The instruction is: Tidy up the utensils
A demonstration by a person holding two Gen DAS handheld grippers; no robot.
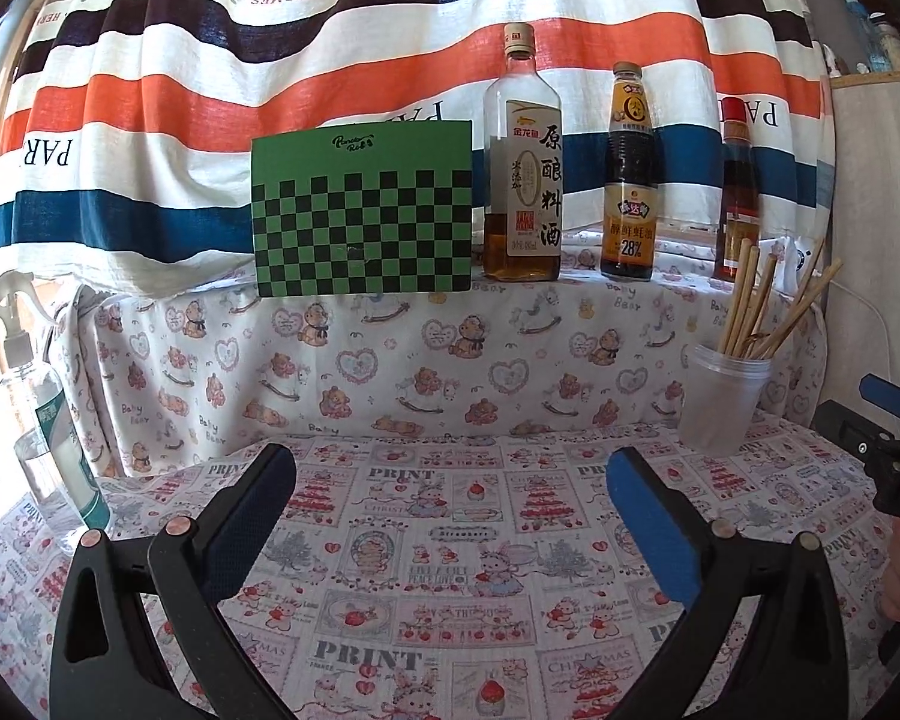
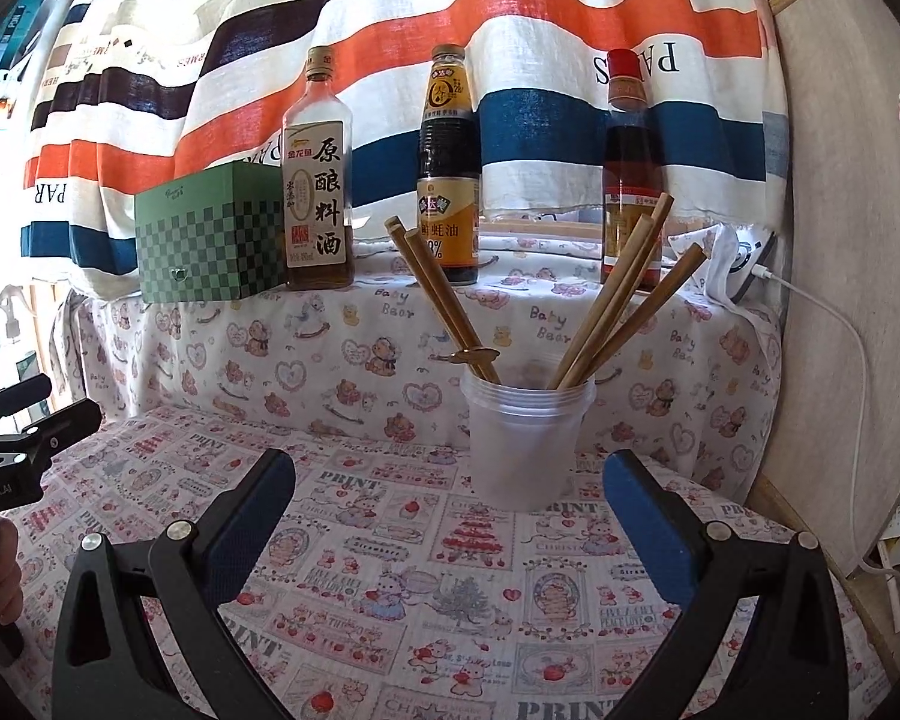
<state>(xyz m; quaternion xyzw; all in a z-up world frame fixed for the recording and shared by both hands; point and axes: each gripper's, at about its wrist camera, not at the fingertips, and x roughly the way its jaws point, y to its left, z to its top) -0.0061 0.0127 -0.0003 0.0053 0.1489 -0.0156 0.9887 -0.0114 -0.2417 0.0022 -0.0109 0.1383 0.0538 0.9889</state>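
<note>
Your right gripper (image 2: 450, 516) is spread wide with nothing between its blue pads, hovering low over the patterned worktop (image 2: 390, 570). Just ahead of it, between the lines of the two fingers, stands the translucent plastic cup (image 2: 525, 438), which looks like several cups nested together. The wooden chopsticks (image 2: 612, 300) stand in it, fanned out: a pair leaning left, the rest leaning right. A small brass-coloured piece (image 2: 468, 355) sits across the left pair near the rim; what it is cannot be told.

Your left gripper (image 1: 450, 504) is likewise spread and empty, facing bare cloth, with the cup (image 1: 723, 399) well off to its right.

Judging by looks, the chopsticks are light, stiff and smooth, so they will likely pivot or slip in a loose pinch. Take hold on the shaft above the rim, where the sticks stand apart. The cup appears thin and light, and could tip or slide on the cloth if you drag a stick sideways, so lift along the stick's own lean.

Behind, on a raised ledge, stand three sauce bottles (image 2: 450, 180) and a green chequered box (image 2: 210, 234).
</note>
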